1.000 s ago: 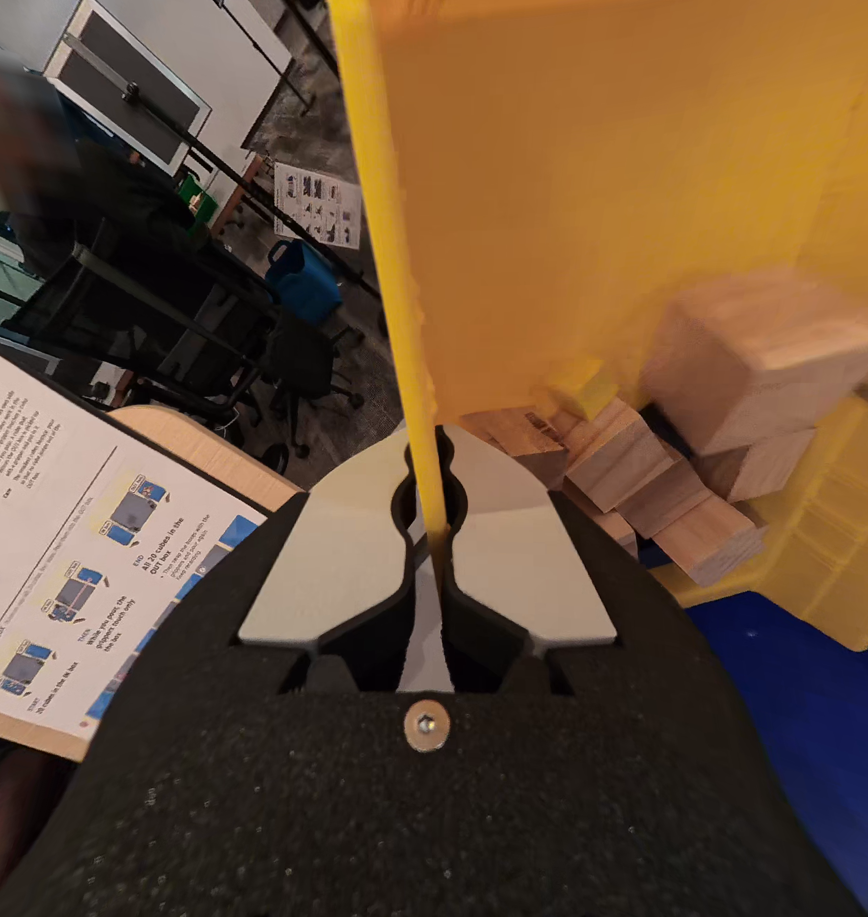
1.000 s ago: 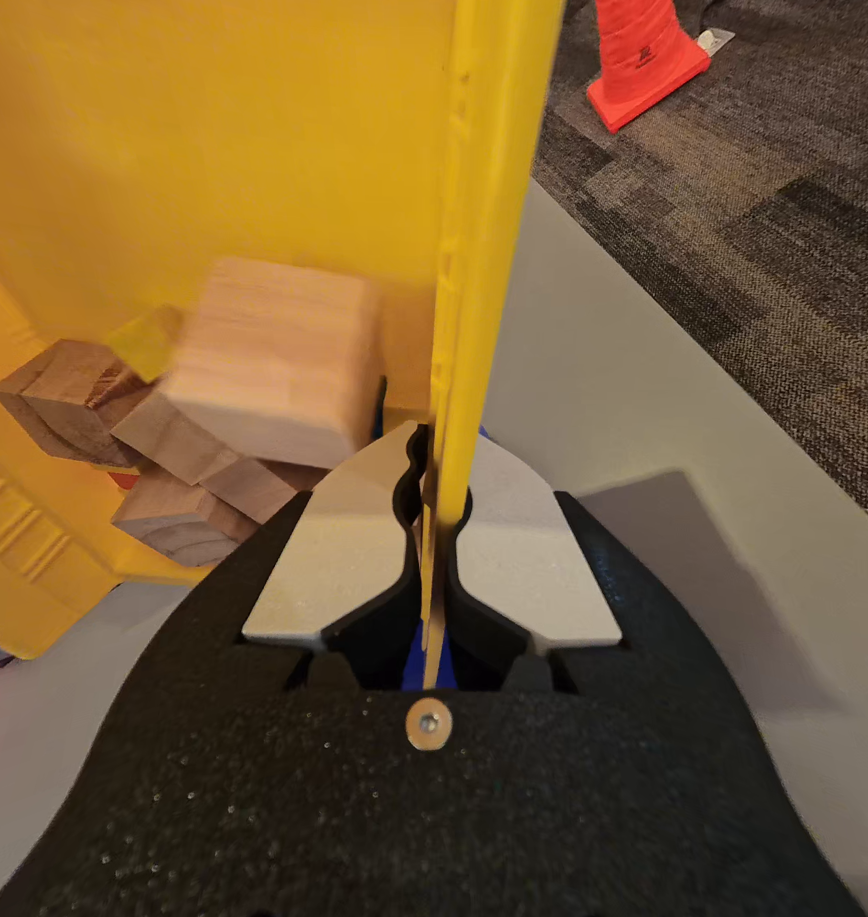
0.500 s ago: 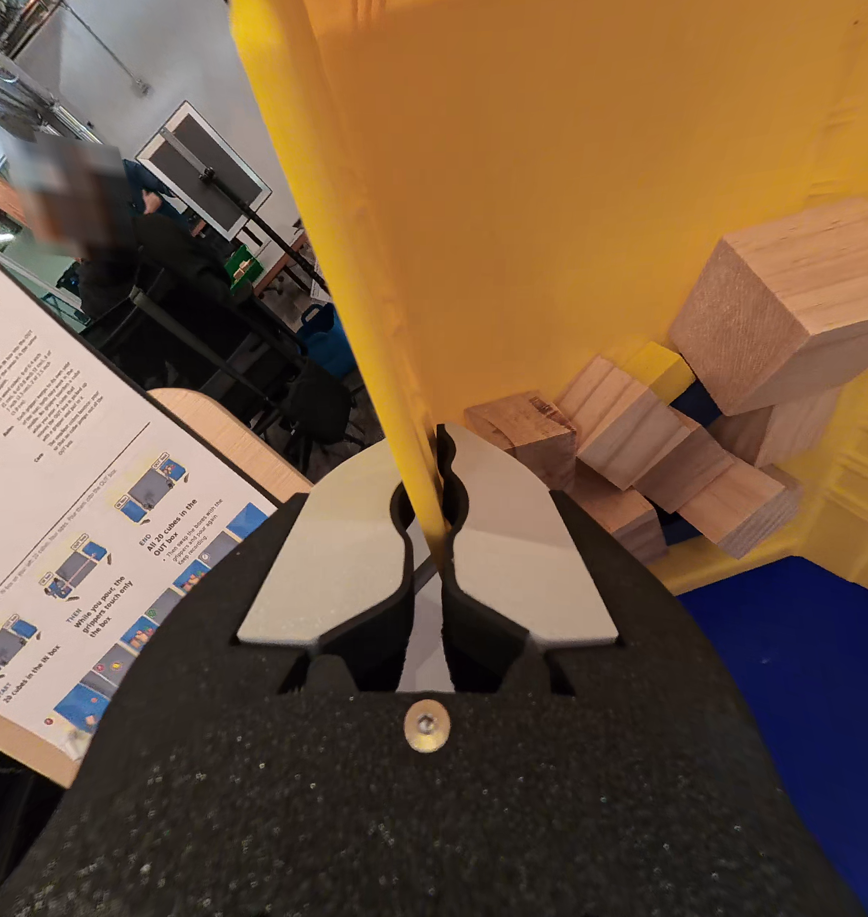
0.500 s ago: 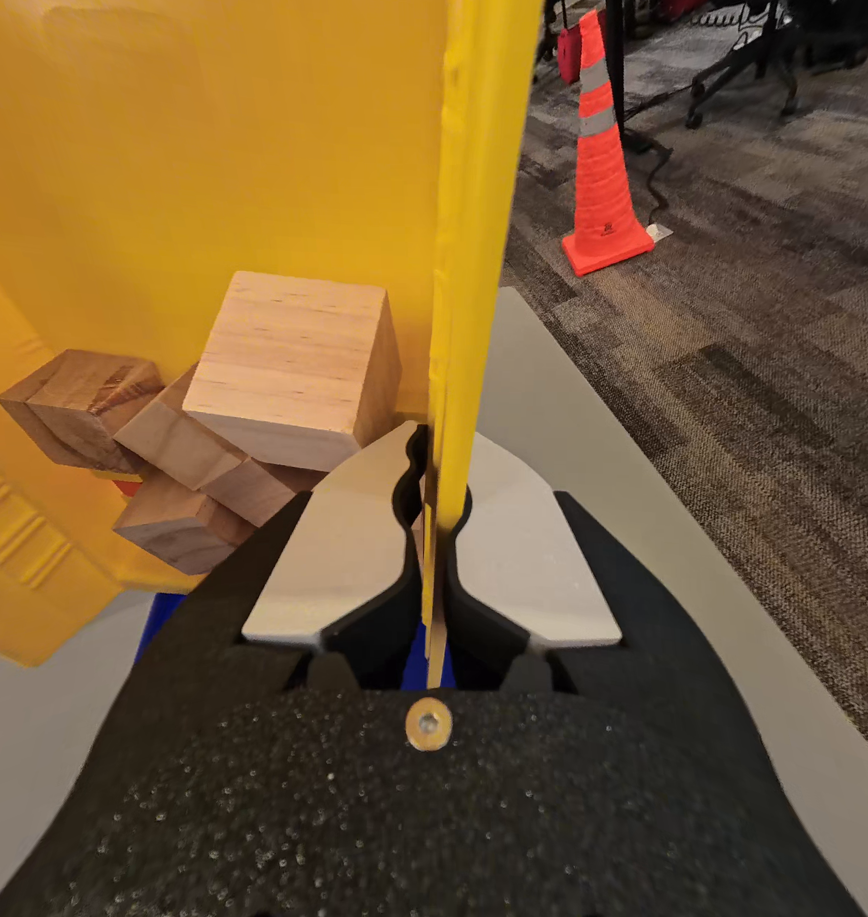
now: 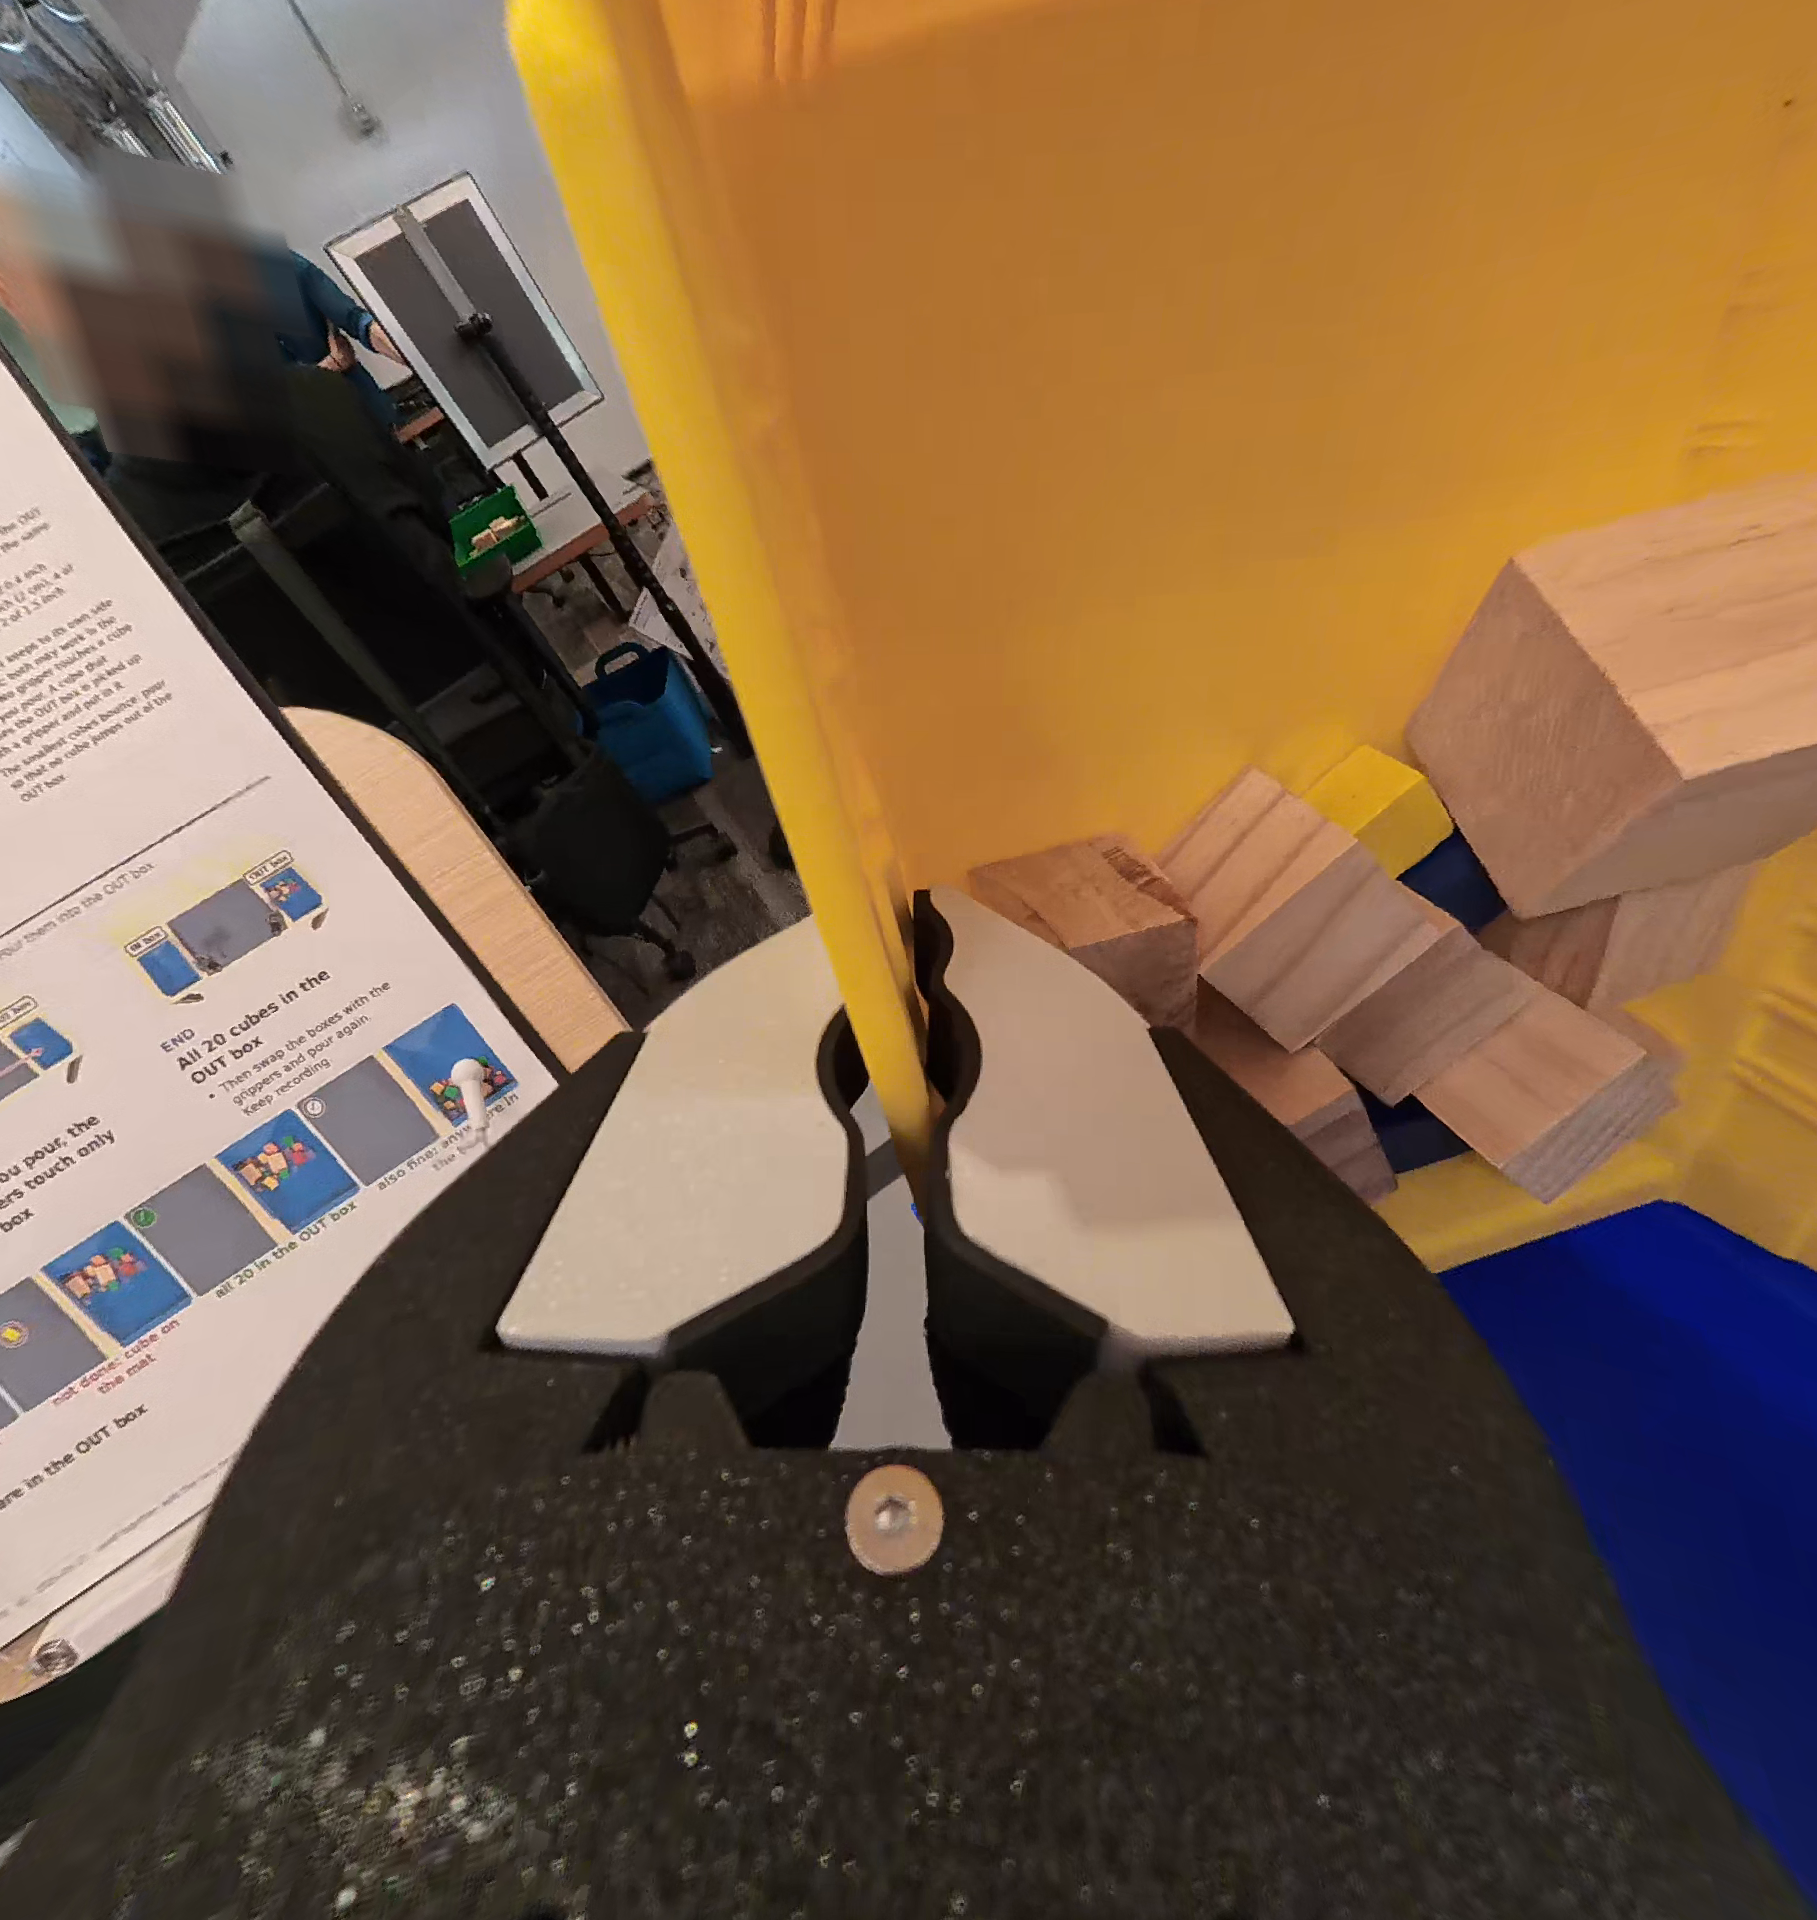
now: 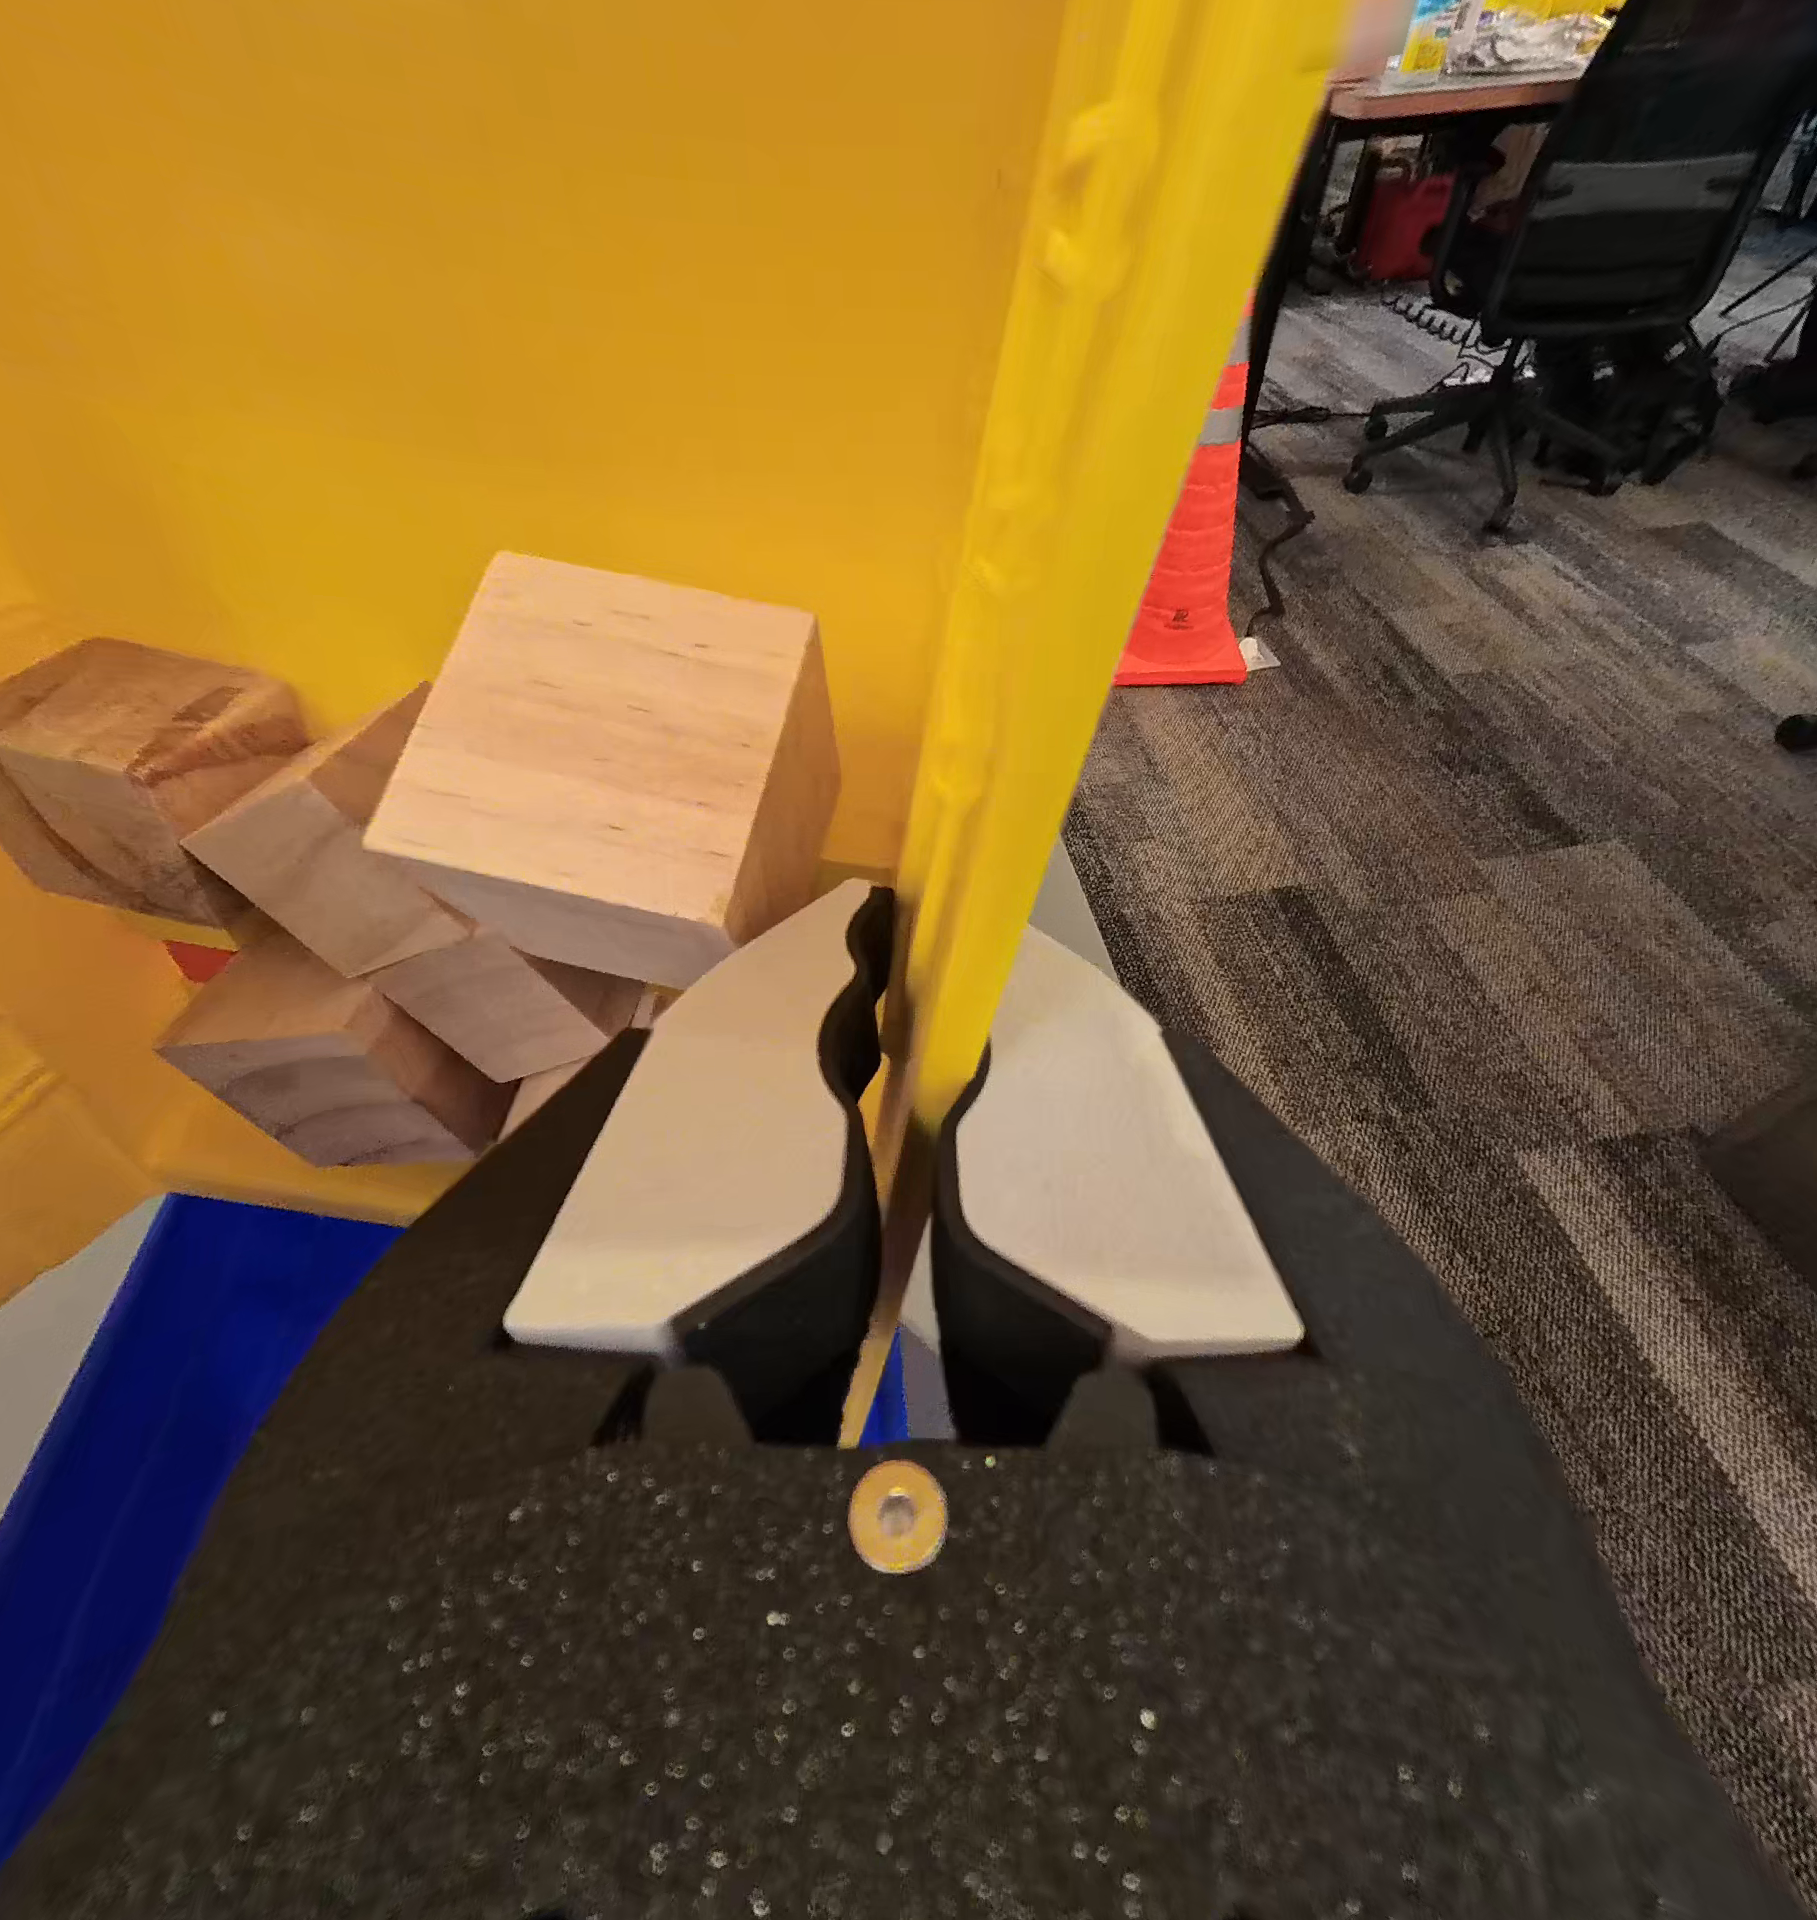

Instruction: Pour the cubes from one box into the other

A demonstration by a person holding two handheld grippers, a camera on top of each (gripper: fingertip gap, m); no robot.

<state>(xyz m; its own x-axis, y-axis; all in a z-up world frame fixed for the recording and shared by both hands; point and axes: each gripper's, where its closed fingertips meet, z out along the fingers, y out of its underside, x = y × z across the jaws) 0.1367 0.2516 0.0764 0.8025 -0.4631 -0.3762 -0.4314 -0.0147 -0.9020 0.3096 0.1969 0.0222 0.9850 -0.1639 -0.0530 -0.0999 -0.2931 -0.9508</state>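
A yellow box (image 5: 1195, 416) is held tilted between both grippers. My left gripper (image 5: 899, 997) is shut on its left wall. My right gripper (image 6: 909, 997) is shut on its right wall (image 6: 1070, 520). Several wooden cubes (image 5: 1652, 696) are heaped in the box's low corner, with a small yellow cube (image 5: 1382, 805) and a blue one (image 5: 1449, 878) among them. In the right wrist view the wooden cubes (image 6: 613, 748) lie left of my fingers, with a red cube (image 6: 197, 956) partly hidden. A blue box (image 5: 1693, 1455) lies below the yellow one; it also shows in the right wrist view (image 6: 156, 1403).
A white instruction sheet (image 5: 104, 1039) on a board stands at the left, with a person and dark chairs behind it. On the right are a grey table (image 6: 10, 1423), carpet floor, an orange cone (image 6: 1195, 582) and an office chair (image 6: 1610, 260).
The cubes were tumbling a second ago and now lie still in the low corner. Both views have swung upward, showing more of the room behind the box. Both grips are unchanged.
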